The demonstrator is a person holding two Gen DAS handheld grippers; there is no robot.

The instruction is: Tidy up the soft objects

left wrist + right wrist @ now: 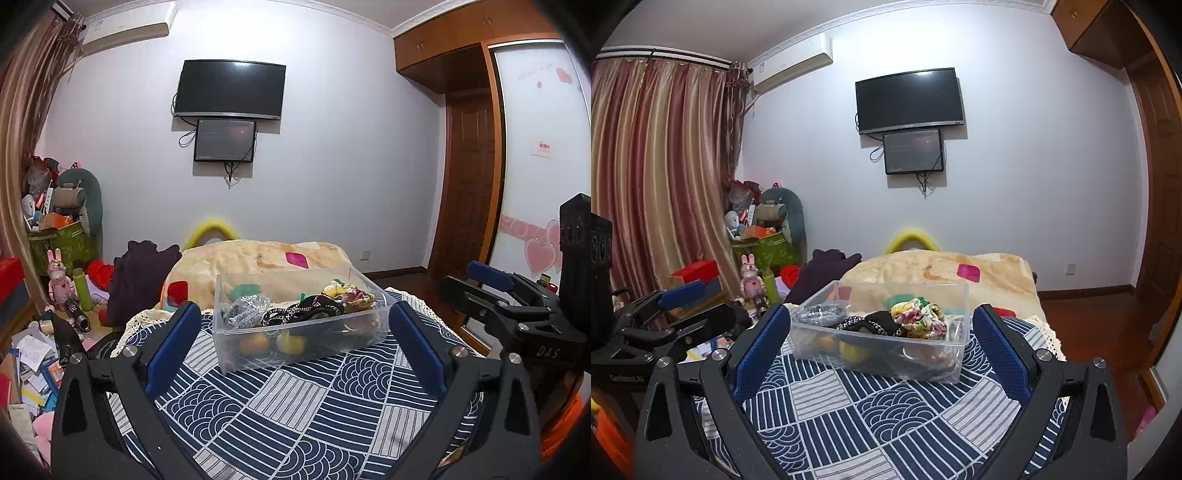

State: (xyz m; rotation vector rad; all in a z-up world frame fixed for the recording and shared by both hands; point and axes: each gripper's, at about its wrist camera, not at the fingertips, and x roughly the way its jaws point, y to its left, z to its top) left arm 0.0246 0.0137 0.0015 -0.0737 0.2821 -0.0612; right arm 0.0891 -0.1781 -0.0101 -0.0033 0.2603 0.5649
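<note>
Soft fabric fills the clear plastic bin (301,325) that sits on the blue-and-white patterned cloth (295,406) ahead of us, approx centred between both sets of tongs. On top lies a floral scrunchie (918,317), next to it a black braided band (864,325), and at the left end a grey knit bundle (243,312); yellow round things show through the front wall lower down, type unclear. We judge all of it light, limp and squashy: nothing fragile, but pieces will sag, and the bands look tangled, so one may drag another out w/ it. Best hold is prob. the scrunchie's puffed top, pinched from above where it stands proud of the rim. The bin itself looks thin, smooth and light, so it may slide on the cloth if we snag a wall.

Left tongs (295,343) are spread wide and hold nothing; right tongs (877,345) likewise wide apart and empty. Each shows at the other's side edge.

Room: bare cloth in front of the bin gives us space to lay things out. Cloth edge drops off at the right toward the wood floor (1100,325), and at the left toward floor clutter (33,365). Behind the bin a beige blanket (258,258) rises, so little space there.
</note>
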